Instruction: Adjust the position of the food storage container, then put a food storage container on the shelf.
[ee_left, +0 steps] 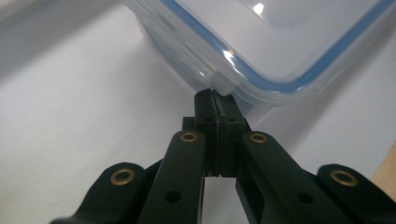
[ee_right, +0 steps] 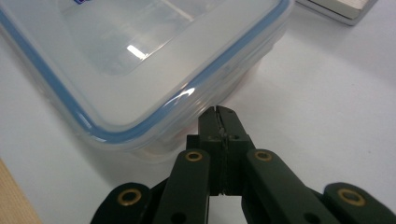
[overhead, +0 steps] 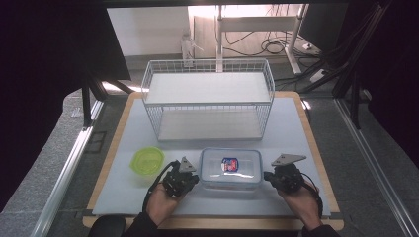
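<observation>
and here we are at the near edge of the counter (overhead: 123,197), where the clear lidded container (overhead: 230,169) sits flat, just in front of the white wire rack (overhead: 207,98), with a green bowl (overhead: 146,160) off to its left. the left gripper (overhead: 193,178) is at the container's left end and the right gripper (overhead: 268,176) at its right end, one hand behind each, forearms coming in low from the person's side. both sets of fingers are pressed fully together with nothing between them: in the left gripper view the closed tips (ee_left: 215,100) meet the lid's edge tab at a corner of the container (ee_left: 280,42), and in the right gripper view the closed tips (ee_right: 219,116) sit just beside the wall under the blue-sealed lid (ee_right: 140,60), whether touching i can't quite tell. now, how will this box handle? it looks like stiff, smooth plastic, probably light, with only a small labelled item showing through the lid, so it should slide easily on this slick surface and may skate if nudged from one side alone. the best hold, i'd say, is the lid's rim or the side flaps, or a squeeze between the two grippers from opposite ends, as they're posed now, both pointing inward and nearly level.
</observation>
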`<control>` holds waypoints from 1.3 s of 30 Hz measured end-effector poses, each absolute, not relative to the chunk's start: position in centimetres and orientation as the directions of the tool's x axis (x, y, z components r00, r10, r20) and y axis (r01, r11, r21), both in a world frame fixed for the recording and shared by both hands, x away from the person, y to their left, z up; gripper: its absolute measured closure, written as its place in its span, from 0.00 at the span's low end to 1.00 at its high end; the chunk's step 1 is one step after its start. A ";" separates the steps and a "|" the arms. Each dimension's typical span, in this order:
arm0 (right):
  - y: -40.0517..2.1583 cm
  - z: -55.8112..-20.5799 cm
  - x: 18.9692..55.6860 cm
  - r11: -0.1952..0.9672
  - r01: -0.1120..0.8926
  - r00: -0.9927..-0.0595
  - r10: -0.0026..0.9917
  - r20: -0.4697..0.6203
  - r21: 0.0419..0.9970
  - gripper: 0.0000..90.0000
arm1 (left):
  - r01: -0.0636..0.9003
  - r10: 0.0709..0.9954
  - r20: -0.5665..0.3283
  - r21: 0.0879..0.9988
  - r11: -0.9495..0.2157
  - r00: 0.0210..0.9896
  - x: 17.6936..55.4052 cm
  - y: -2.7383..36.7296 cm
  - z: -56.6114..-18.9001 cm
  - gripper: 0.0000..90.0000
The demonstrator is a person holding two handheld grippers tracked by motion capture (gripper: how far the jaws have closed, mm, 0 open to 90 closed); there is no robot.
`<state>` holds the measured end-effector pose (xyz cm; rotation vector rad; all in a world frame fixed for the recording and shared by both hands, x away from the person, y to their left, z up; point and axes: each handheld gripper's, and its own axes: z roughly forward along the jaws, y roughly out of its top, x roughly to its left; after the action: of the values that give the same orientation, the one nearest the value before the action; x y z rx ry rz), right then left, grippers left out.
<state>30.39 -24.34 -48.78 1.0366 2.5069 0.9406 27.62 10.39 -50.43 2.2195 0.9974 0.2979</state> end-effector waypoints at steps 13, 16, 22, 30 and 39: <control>-26.6 -47.4 30.7 0.437 0.534 -0.661 0.749 0.035 0.724 0.44 | 0.480 0.727 -0.040 0.775 -0.410 0.686 27.5 13.7 -49.6 0.35; -26.9 -47.2 30.8 0.418 0.515 -0.662 0.749 0.037 0.748 0.30 | 0.471 0.710 -0.063 0.788 -0.397 0.702 27.6 13.8 -49.5 0.25; -26.6 -46.8 30.7 0.396 0.480 -0.681 0.731 0.047 0.783 0.11 | 0.451 0.674 -0.071 0.794 -0.408 0.735 28.1 13.4 -49.0 0.11; -25.8 -46.7 30.9 0.400 0.478 -0.705 0.705 0.070 0.782 0.07 | 0.449 0.633 -0.124 0.807 -0.384 0.764 29.6 12.8 -48.4 0.04; -24.6 -47.5 31.7 0.397 0.563 -0.709 0.683 0.176 0.725 0.03 | 0.556 0.623 -0.247 0.745 -0.368 0.742 31.8 11.8 -49.5 0.03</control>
<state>31.75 -24.61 -47.53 1.1227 2.4965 1.2055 31.76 11.85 -49.50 2.0572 0.8890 0.0957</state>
